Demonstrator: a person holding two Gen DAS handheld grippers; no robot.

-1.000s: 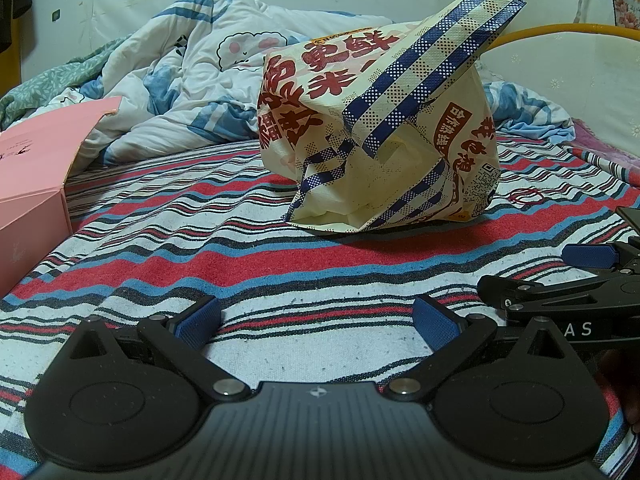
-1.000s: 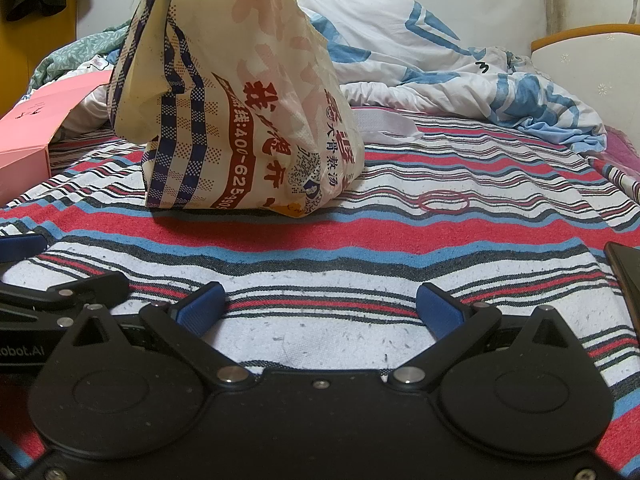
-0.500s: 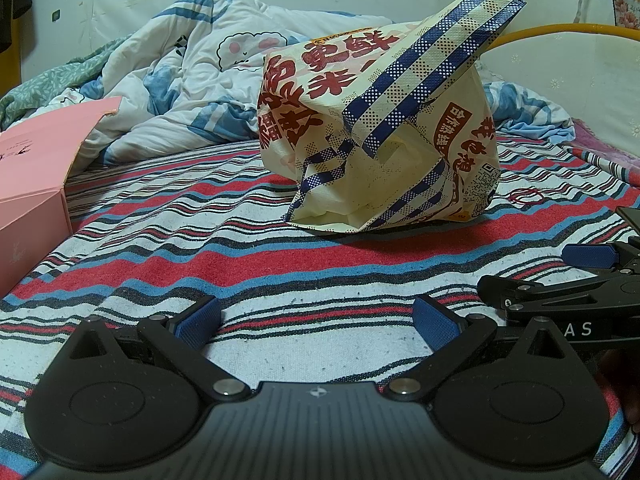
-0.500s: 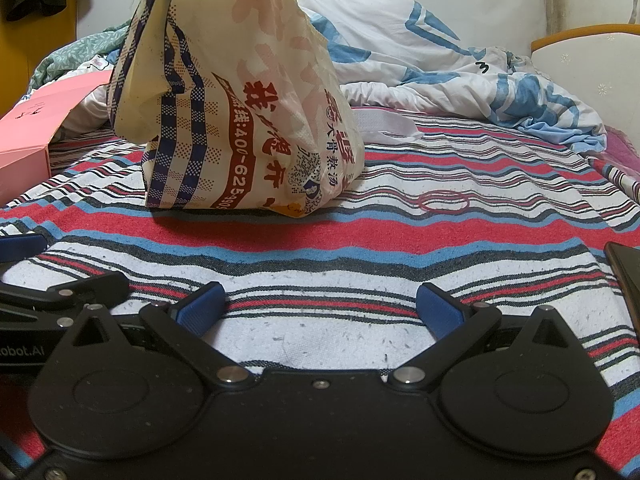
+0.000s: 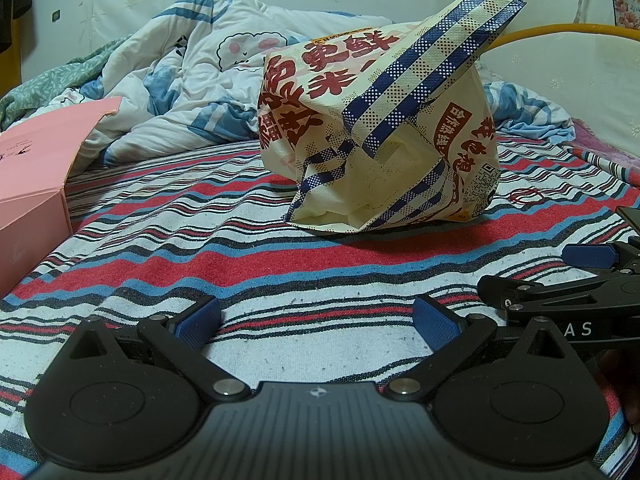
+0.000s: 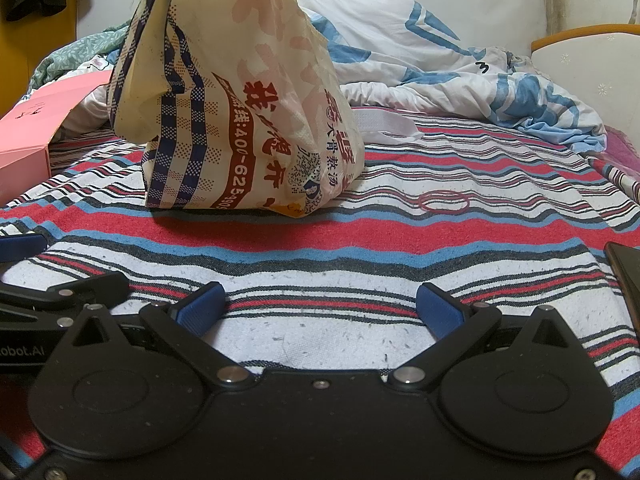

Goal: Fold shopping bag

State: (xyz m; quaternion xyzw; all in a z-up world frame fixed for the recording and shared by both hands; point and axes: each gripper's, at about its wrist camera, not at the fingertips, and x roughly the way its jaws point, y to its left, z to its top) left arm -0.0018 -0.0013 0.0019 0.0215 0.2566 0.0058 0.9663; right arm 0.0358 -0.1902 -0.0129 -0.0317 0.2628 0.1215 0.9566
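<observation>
Left wrist view: the crinkled cream shopping bag (image 5: 380,136) with a blue-checked handle stands ahead of the left gripper (image 5: 316,316), whose jaws rest spread apart, empty, low over the striped woven blanket (image 5: 240,260).

Right wrist view: the bag (image 6: 240,120) stands ahead-left of the right gripper (image 6: 320,306), its jaws likewise wide apart and empty.

A cream plastic shopping bag with red lettering and blue checked stripes (image 6: 244,120) stands at eleven o'clock on the striped red, white and blue bedsheet (image 6: 400,248). The right gripper (image 6: 318,308), jaws spread, rests low at six o'clock.
</observation>
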